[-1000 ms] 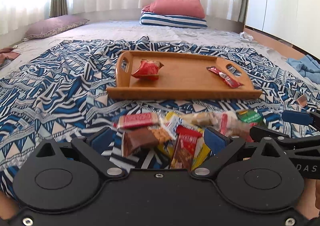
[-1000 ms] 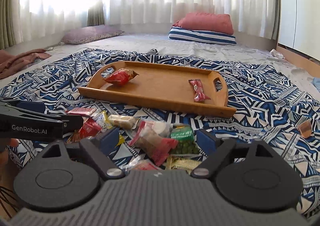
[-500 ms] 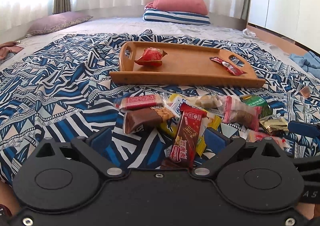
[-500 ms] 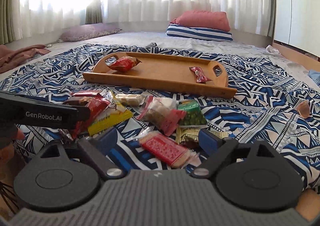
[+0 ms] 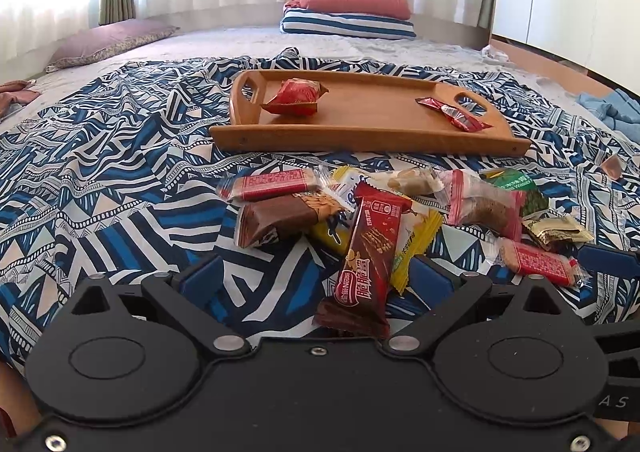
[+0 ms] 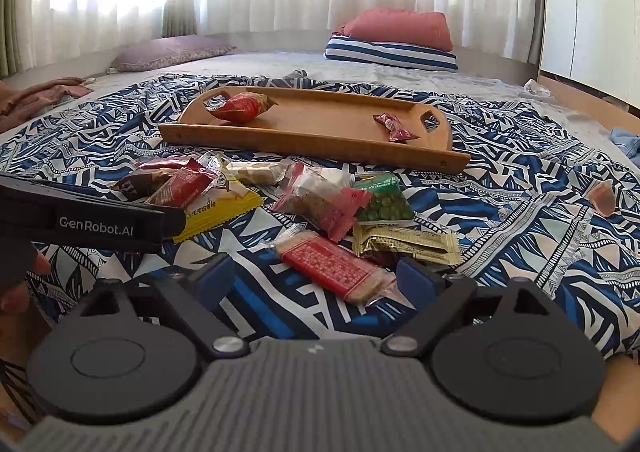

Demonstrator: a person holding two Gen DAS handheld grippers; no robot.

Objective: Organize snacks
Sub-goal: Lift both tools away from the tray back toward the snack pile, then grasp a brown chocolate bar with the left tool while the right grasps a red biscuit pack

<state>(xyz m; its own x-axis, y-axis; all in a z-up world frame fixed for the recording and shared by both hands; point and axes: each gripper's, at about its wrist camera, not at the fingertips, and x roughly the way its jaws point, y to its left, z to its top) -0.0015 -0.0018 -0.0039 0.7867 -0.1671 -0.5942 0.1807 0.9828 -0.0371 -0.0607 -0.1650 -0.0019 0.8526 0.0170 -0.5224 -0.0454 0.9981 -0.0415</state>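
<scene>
Left wrist view: left tool (image 5: 310,276) gaping wide, gripping nothing. Dark red wafer bar (image 5: 366,256) lying between its fingers, nearer right finger (image 5: 430,276), near end of snack pile (image 5: 400,208) on patterned blanket (image 5: 100,180). Wooden tray (image 5: 368,120) sitting farther off, carrying red packet (image 5: 296,96) at left, slim red sachet (image 5: 452,114) at right.

Right wrist view: right tool (image 6: 312,280) gaping wide, empty. Red cracker pack (image 6: 332,264) lying between fingers, toward right one. Left tool crossing in at left edge.
</scene>
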